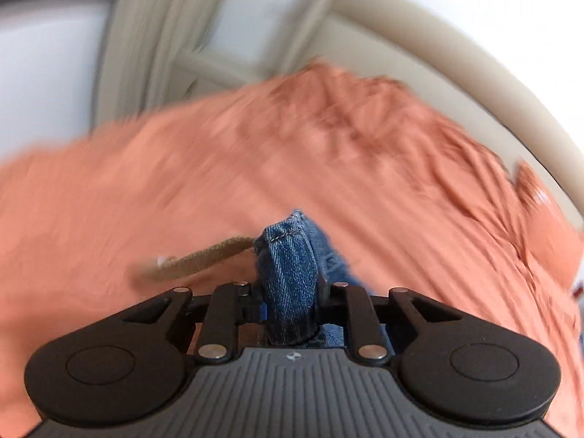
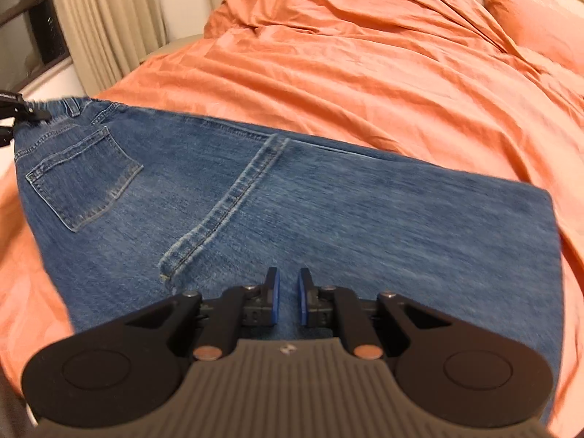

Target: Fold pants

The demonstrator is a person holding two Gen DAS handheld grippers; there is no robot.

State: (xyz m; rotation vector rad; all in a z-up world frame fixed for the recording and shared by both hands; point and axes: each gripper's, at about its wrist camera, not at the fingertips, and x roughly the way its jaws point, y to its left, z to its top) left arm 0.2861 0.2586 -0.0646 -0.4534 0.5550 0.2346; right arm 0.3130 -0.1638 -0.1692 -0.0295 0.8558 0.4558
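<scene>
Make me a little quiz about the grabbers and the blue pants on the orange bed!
1. True or false: the left gripper is shut on a bunch of the jeans.
2. What is between the right gripper's blue pads? A) a sock B) a thick fold of denim C) nothing, just a small gap
3. Fill in: the jeans lie on an orange ____, with the back pocket facing ____.

Key
1. True: denim is bunched between its fingers.
2. C: it hovers over the jeans, holding nothing.
3. bedsheet; up.
</scene>
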